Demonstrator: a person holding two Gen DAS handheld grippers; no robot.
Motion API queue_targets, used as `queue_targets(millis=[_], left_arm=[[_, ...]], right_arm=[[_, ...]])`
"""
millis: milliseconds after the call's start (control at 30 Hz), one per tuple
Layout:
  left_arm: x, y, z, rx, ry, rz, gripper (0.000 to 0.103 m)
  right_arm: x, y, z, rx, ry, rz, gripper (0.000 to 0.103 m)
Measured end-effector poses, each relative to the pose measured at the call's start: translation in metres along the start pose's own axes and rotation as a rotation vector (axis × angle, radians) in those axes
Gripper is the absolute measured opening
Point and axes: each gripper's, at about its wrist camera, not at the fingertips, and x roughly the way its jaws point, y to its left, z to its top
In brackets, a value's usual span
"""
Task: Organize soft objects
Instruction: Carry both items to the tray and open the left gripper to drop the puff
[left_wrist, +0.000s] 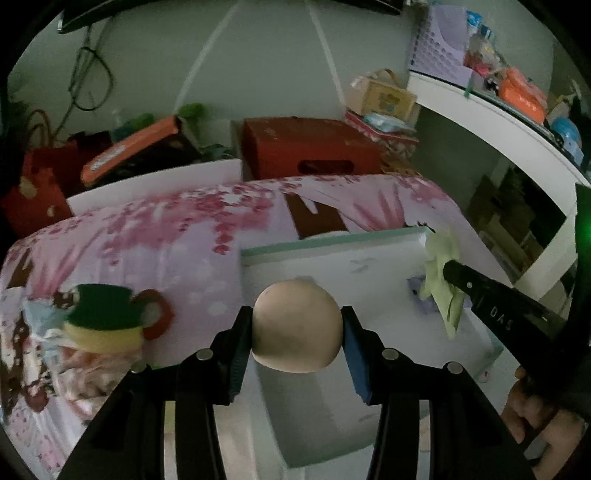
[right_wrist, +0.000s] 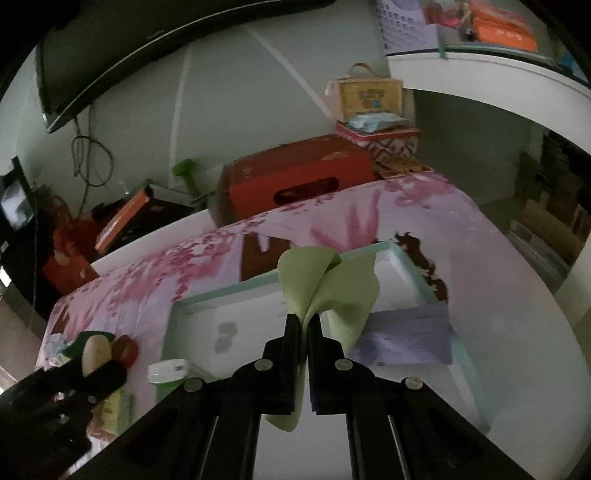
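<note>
The right gripper (right_wrist: 305, 325) pinches a soft green cloth (right_wrist: 325, 288) tight between its two fingers. The cloth fans out above the white tray (right_wrist: 413, 266) with the green rim. A purple cloth (right_wrist: 410, 338) lies in the tray, just beside the green one. The tray sits on a pink flowered bedspread (right_wrist: 155, 291). At far left, the left gripper (right_wrist: 94, 360) holds a tan ball (right_wrist: 96, 352).

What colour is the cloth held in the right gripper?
Pale green; the cloth, pinched in the right gripper, shows best in the right wrist view.

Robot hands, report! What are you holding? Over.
Left gripper shut on beige ball. Right gripper shut on green cloth. Both over white tray. Nothing blocking.
</note>
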Motion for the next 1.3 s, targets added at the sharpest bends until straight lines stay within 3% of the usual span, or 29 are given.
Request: queue_targets(millis=[233, 500, 833, 900, 967, 1133, 1300], left_arm=[[0.031, -0.022, -0.005, 0.046, 0.048, -0.02, 0.049], [0.026, -0.035, -0.019, 0.091, 0.06, -0.003, 0.049], [0.048, -0.035, -0.005, 0.132, -0.046, 0.084, 0.051], [0.052, -0.031, -0.001, 0.117, -0.052, 0.08, 0.056], [0.055, -0.028, 0.0, 0.107, -0.047, 0.087, 0.072], [0.052, -0.023, 0.002, 0.072, -0.001, 0.066, 0.072], [0.038, -0.029, 0.005, 0.089, -0.028, 0.035, 0.072]], right_arm=[[0.011, -0.007, 0.0, -0.011, 0.02, -0.024, 0.005], [0.018, -0.006, -0.003, -0.018, 0.041, -0.03, 0.005], [0.023, -0.003, -0.004, -0.026, 0.056, -0.044, 0.005], [0.023, -0.004, -0.004, -0.027, 0.055, -0.047, 0.005], [0.023, -0.005, -0.004, -0.026, 0.055, -0.049, 0.005], [0.027, -0.005, -0.004, -0.029, 0.069, -0.055, 0.005], [0.028, -0.006, -0.004, -0.026, 0.072, -0.058, 0.005]])
